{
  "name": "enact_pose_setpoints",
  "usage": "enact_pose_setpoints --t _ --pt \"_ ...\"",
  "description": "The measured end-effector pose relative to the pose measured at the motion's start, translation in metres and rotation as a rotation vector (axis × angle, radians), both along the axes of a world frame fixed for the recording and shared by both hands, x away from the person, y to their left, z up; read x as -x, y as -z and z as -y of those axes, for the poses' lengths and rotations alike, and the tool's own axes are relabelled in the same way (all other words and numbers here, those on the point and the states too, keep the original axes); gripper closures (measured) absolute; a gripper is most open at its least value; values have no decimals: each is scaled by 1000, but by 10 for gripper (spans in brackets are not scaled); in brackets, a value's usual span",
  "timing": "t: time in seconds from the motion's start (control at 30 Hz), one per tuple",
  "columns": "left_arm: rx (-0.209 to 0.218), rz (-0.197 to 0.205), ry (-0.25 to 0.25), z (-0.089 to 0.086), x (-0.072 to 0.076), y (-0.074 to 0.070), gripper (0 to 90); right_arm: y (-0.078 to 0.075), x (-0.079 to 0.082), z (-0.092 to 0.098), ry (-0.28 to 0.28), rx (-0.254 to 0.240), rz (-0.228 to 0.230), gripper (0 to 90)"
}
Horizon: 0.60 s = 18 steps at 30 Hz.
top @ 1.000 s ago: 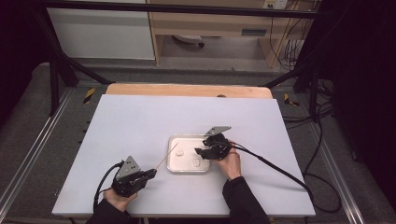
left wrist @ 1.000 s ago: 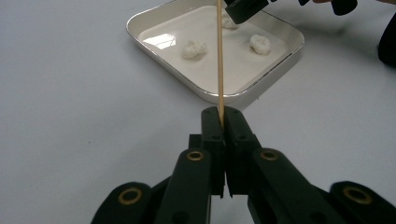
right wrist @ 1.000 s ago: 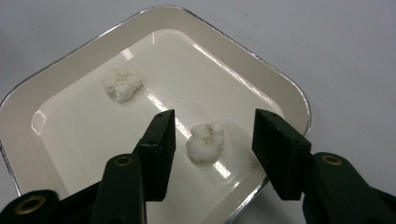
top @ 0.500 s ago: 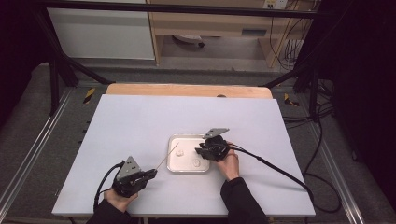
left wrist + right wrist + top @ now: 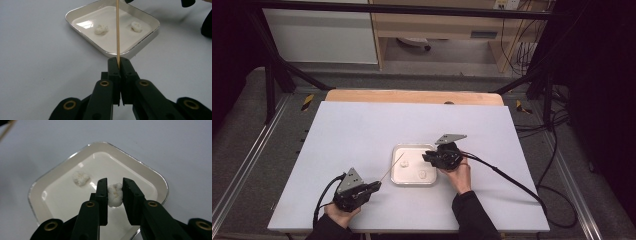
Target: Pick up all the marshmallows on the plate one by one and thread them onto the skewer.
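The left gripper (image 5: 117,65) has its jaws pressed tight on a thin wooden skewer (image 5: 117,30), which points up and away over the tray toward one o'clock in the high view. The right gripper (image 5: 115,191) sits over the white tray (image 5: 398,150); its jaws have just been closing around a small white lump (image 5: 115,194), and they look to be pinching its sides or a hair off it, hard to tell which. That lump lies at about four o'clock inside the tray, with a second white lump (image 5: 80,178) at ten o'clock, well apart from it. The risk from here: the piece looks soft and crumbly, so too hard a squeeze could crush it, and too light a one could let it roll out on the lift. If the skewer is meant to spear it, an off-centre thrust could split the lump or push it out of the jaws, and the slim stick might swivel in its grip. The tray is light and could skate on the smooth pale tabletop (image 5: 362,125). Beyond the wooden edge (image 5: 412,96) at twelve o'clock lie grey floor, black frame struts, cabinets and loose cables.
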<state>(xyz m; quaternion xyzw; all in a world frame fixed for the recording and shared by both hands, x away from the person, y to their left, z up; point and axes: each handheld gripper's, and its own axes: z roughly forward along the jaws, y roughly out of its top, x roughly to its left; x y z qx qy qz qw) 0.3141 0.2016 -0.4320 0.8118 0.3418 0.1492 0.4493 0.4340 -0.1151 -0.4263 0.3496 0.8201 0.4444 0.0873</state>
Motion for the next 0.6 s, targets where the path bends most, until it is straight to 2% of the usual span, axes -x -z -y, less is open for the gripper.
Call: enact_pose_setpoints --t 0.2,0.43,0.6 --pt "11 2 3 2 1 0 875 -18 11 14 -12 -99 5 759" --pt "21 2 5 4 1 1 875 -36 22 25 -28 -181 35 764" --pt "31 7 9 6 2 0 875 -47 27 29 -24 -272 39 765"
